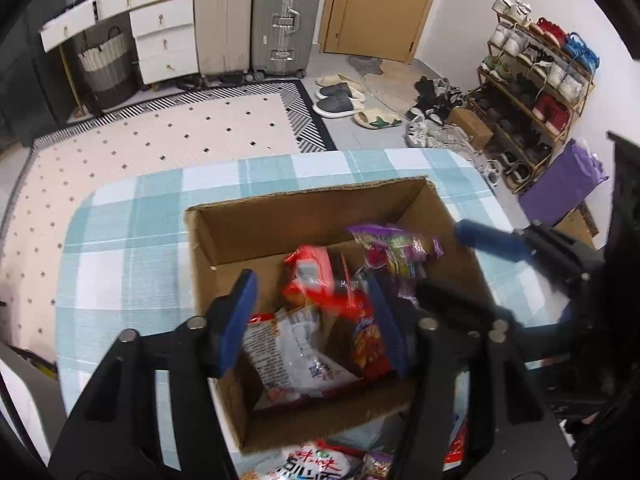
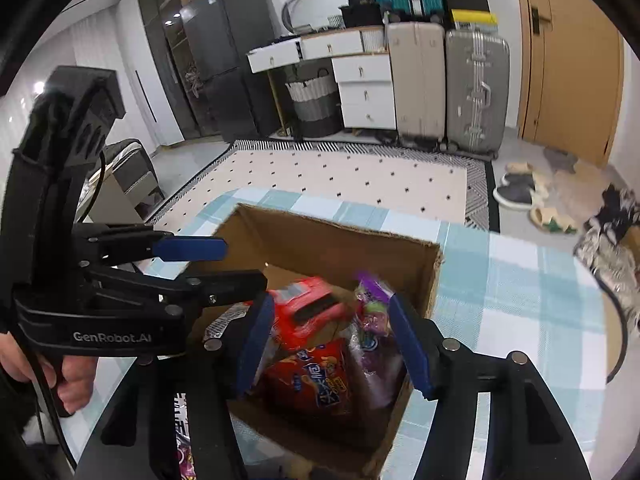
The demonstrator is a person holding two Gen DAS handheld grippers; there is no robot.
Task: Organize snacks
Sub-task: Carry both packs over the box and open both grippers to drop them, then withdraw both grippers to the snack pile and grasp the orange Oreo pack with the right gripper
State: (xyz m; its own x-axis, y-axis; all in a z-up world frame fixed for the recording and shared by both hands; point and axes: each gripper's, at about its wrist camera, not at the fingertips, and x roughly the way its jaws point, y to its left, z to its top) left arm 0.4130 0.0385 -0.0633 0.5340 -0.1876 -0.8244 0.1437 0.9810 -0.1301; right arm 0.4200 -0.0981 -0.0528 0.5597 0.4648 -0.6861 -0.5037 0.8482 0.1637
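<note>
Blue-and-white checked cloth covers the counter, with a spotted rug, two upright suitcases and a shoe rack on the floor beyond. On the cloth stands an open cardboard box, holding a red snack packet, a purple candy packet, an orange chip bag and a white packet. Both tools hang over the box. The left hand-held gripper is released, nothing between its blue pads. The right hand-held gripper is likewise released, above the snacks. More packets lie on the counter at the box's near side.
</note>
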